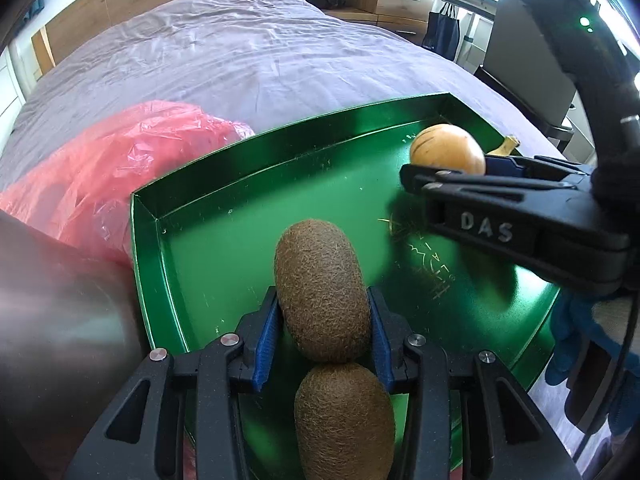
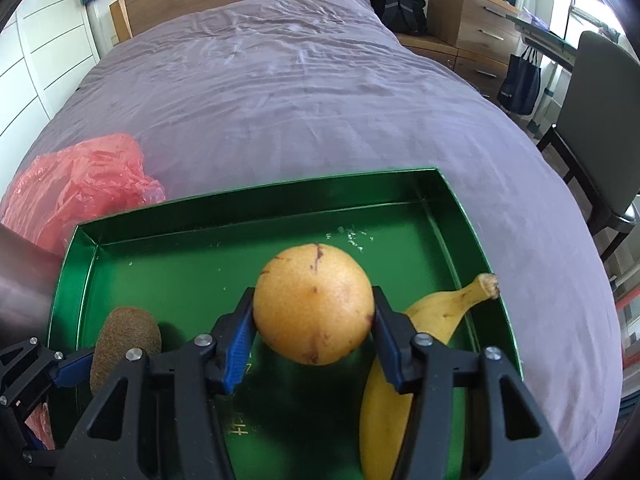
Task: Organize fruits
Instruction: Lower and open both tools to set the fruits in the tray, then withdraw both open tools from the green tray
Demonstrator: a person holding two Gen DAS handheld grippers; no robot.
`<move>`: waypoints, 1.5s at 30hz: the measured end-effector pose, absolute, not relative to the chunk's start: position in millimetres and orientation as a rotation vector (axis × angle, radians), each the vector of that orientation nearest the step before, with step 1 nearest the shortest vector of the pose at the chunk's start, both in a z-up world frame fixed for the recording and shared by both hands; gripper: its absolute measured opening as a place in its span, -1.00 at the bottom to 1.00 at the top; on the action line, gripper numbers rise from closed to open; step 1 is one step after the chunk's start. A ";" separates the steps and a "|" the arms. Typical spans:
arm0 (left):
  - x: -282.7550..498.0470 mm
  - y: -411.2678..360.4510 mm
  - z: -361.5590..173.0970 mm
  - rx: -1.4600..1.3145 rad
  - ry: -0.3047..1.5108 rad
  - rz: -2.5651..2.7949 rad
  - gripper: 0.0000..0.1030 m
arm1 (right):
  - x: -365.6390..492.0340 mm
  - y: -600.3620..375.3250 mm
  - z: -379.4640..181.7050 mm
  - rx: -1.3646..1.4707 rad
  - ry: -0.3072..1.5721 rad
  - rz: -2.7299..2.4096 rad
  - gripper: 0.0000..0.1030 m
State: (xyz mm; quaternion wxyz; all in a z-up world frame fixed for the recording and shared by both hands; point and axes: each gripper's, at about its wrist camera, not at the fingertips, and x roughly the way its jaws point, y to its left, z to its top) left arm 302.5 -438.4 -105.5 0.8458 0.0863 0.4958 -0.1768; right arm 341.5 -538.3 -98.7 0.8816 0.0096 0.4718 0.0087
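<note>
My left gripper (image 1: 322, 308) is shut on a brown kiwi (image 1: 320, 292), low over the near left part of a green metal tray (image 1: 280, 136). A second kiwi (image 1: 344, 412) shows right beneath it, touching it. My right gripper (image 2: 314, 312) is shut on an orange (image 2: 314, 304), with both blue pads against its sides, over the tray (image 2: 240, 192). In the left wrist view the orange (image 1: 448, 148) is near the tray's far right corner. A banana (image 2: 424, 344) lies along the tray's right wall under the right finger. The held kiwi (image 2: 124, 344) and the left gripper's fingers (image 2: 72, 364) appear at lower left.
The tray lies on a bed with a purple sheet (image 2: 300, 100). A crumpled red plastic bag (image 2: 80, 184) sits just left of the tray. A blurred grey shape (image 1: 48, 320) fills the near left. A chair (image 2: 600, 120), drawers and a backpack (image 2: 396, 4) stand beyond the bed's right side.
</note>
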 end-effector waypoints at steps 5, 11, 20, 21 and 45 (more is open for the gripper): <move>299.2 -437.8 -104.1 0.190 1.047 -0.378 -0.26 | 343.3 -532.6 -101.7 -0.003 1.000 0.012 0.71; 289.4 -441.1 -97.8 0.206 1.027 -0.392 -0.01 | 335.5 -533.4 -95.5 0.007 0.983 0.004 0.74; 262.8 -442.3 -76.7 0.209 0.987 -0.425 0.09 | 296.8 -536.6 -52.9 0.039 0.879 -0.028 0.86; 260.0 -442.5 -74.2 0.209 0.984 -0.430 0.09 | 292.4 -537.4 -48.8 0.041 0.874 -0.033 0.88; 114.0 -385.5 -1.2 0.242 0.864 -0.480 0.40 | 121.7 -513.6 3.5 0.091 0.810 -0.101 1.00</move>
